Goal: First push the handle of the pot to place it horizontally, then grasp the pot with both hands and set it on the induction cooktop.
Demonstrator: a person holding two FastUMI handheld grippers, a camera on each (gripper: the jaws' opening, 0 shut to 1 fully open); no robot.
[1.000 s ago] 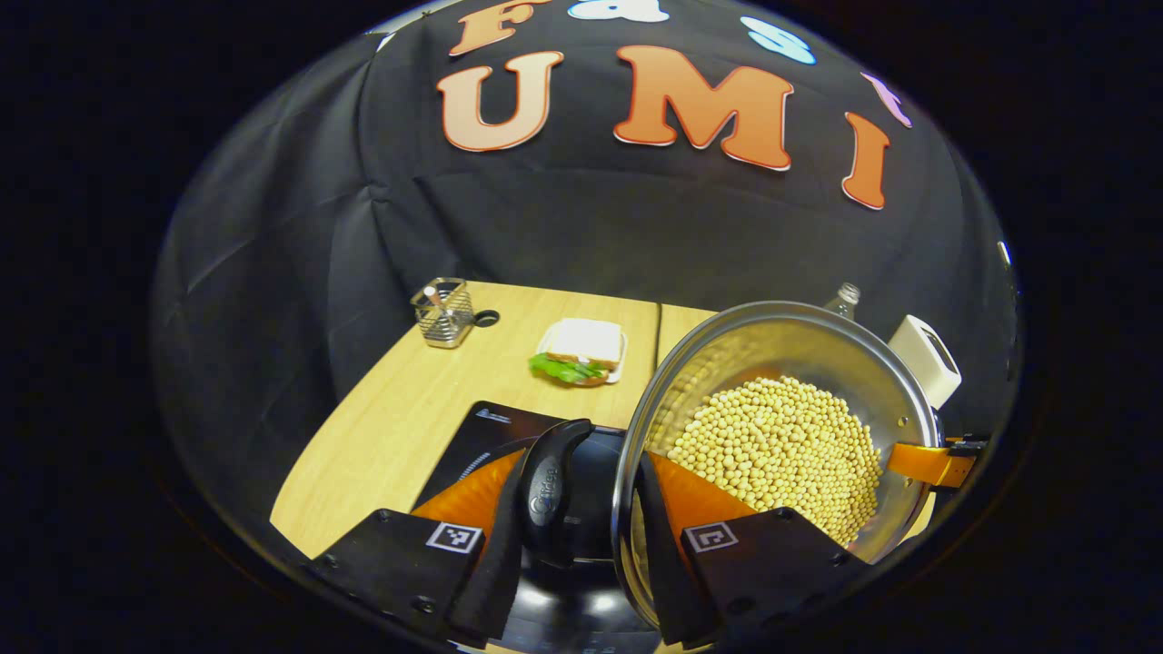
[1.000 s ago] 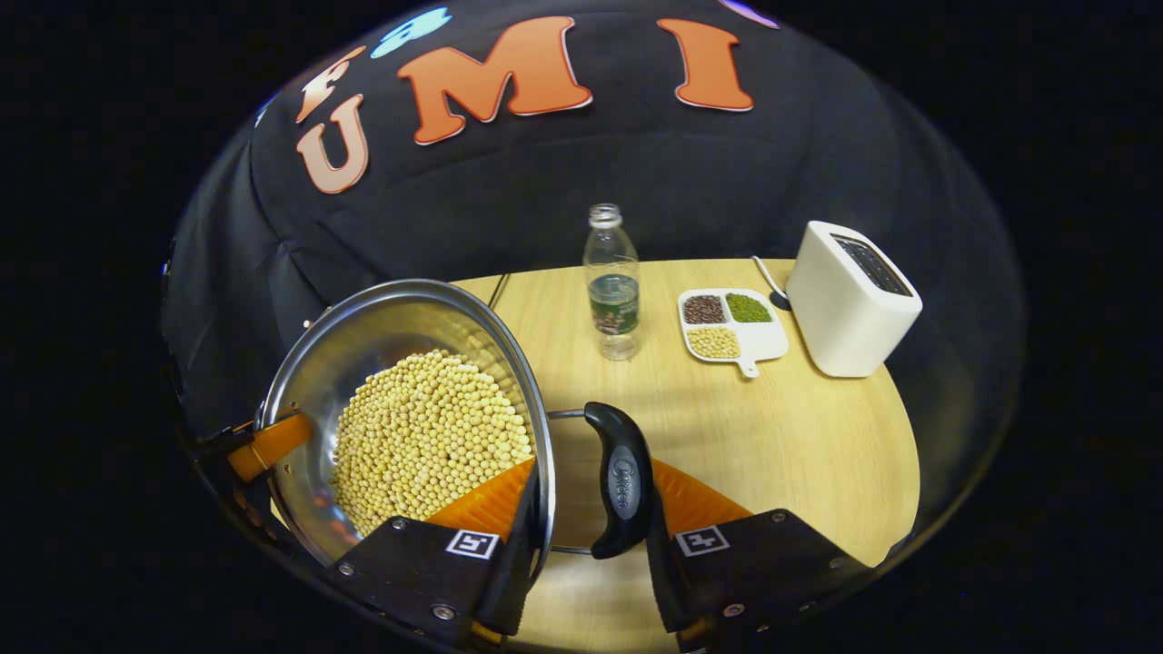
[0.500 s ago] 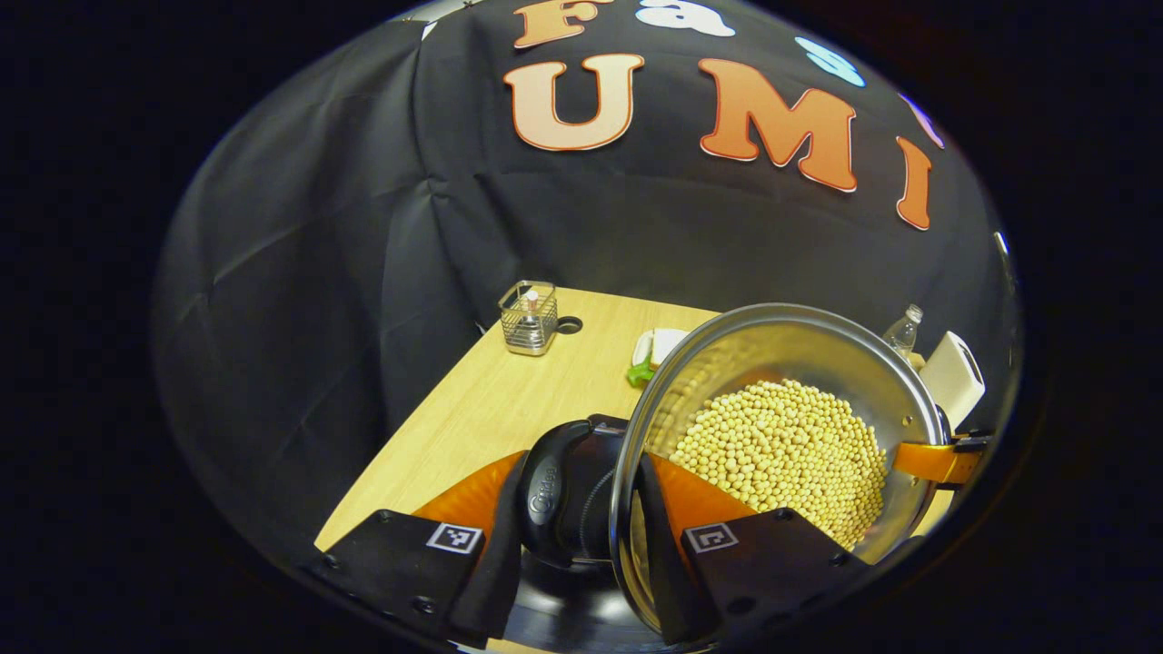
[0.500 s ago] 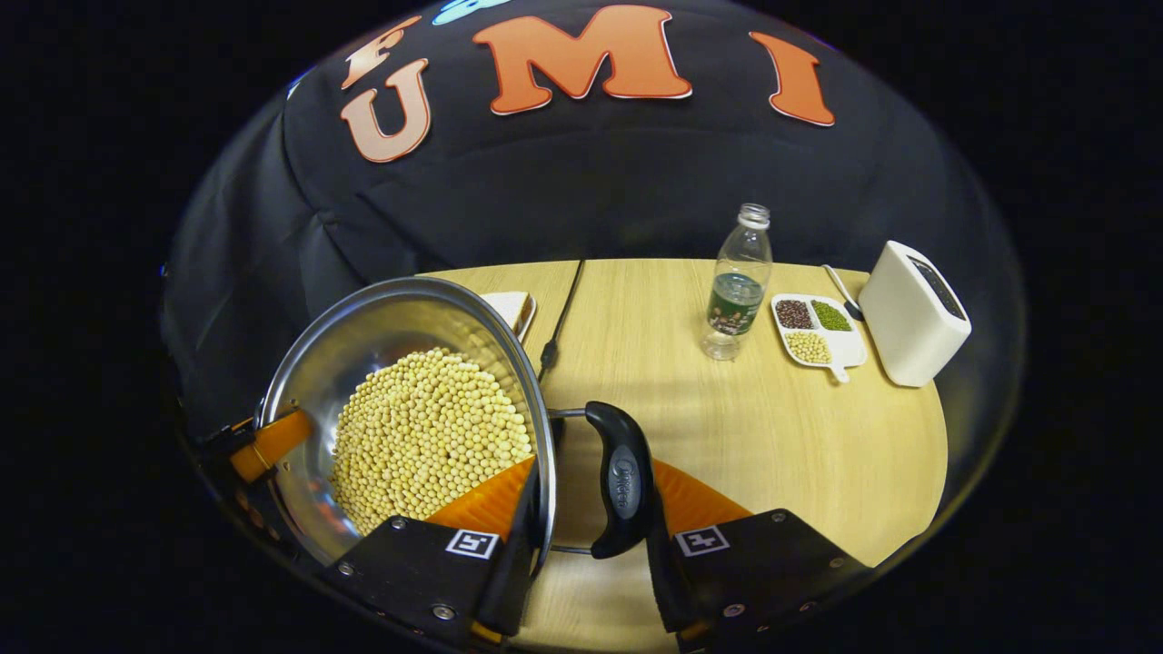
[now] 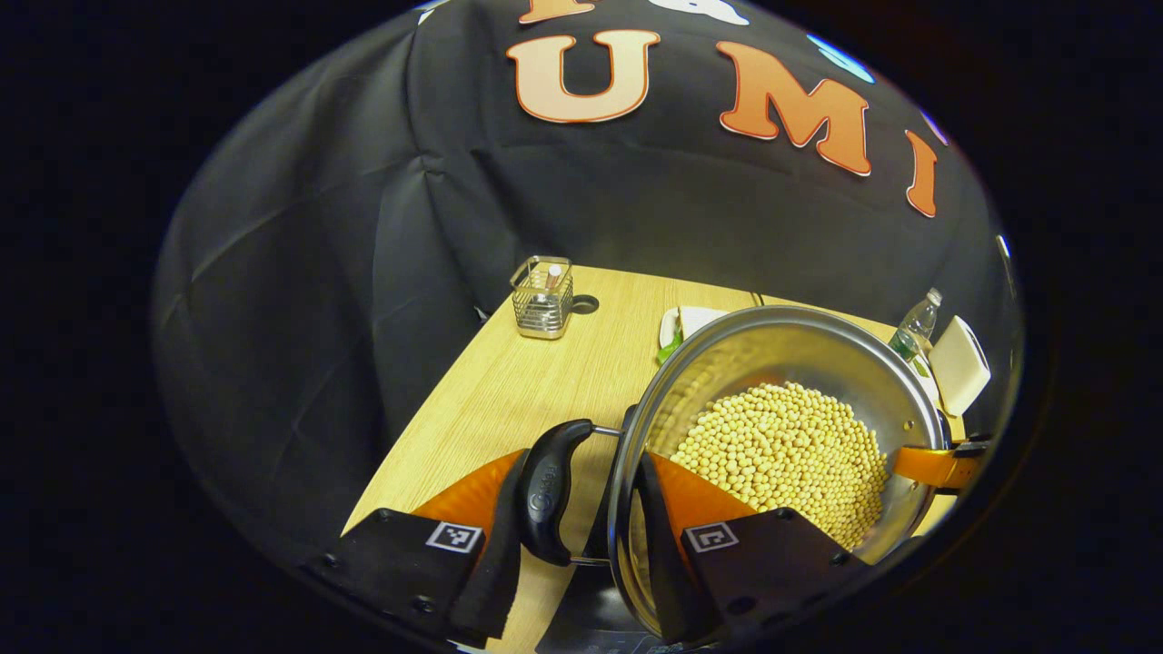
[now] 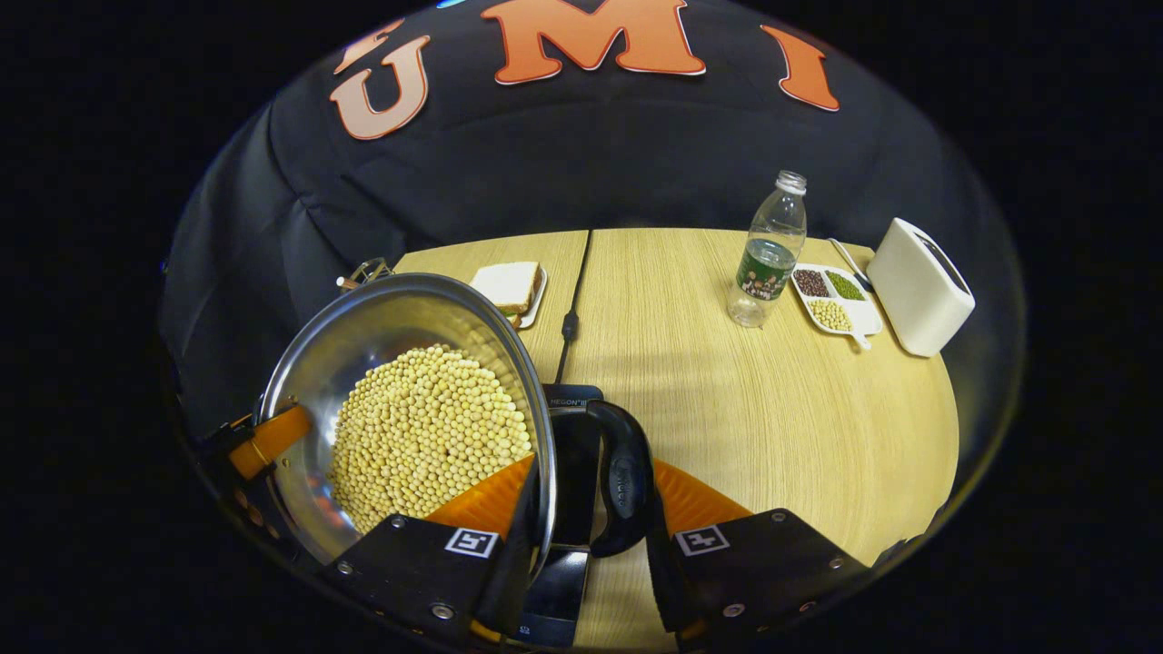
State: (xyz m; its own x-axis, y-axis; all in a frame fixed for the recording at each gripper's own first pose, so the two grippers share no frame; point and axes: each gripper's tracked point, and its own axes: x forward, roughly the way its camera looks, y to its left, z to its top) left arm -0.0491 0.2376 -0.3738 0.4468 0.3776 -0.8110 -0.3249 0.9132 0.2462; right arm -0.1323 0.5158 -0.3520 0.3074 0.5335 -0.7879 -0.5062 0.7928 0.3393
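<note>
A steel pot (image 5: 727,363) full of pale soybeans (image 5: 781,454) hangs between both grippers over the wooden table. My left gripper (image 5: 583,472) is shut across the pot's rim and its black side handle (image 5: 545,490), one finger inside the pot and one outside the handle. My right gripper (image 6: 592,472) holds the opposite handle (image 6: 625,481) and rim the same way. Each view shows the other gripper's finger at the far rim (image 5: 936,463) (image 6: 268,440). The black induction cooktop (image 6: 572,427) lies just beneath the pot; I cannot tell if they touch.
A wire basket (image 5: 542,298) stands at the table's far left corner. A sandwich on a plate (image 6: 511,286) sits behind the pot, next to a black cable (image 6: 572,300). A water bottle (image 6: 768,254), a divided dish of beans (image 6: 836,300) and a white toaster (image 6: 919,286) stand at the far right.
Both grippers have carried the pot sideways across the table. The cooktop has come into sight under the right handle, and bare table now shows under the left handle.
</note>
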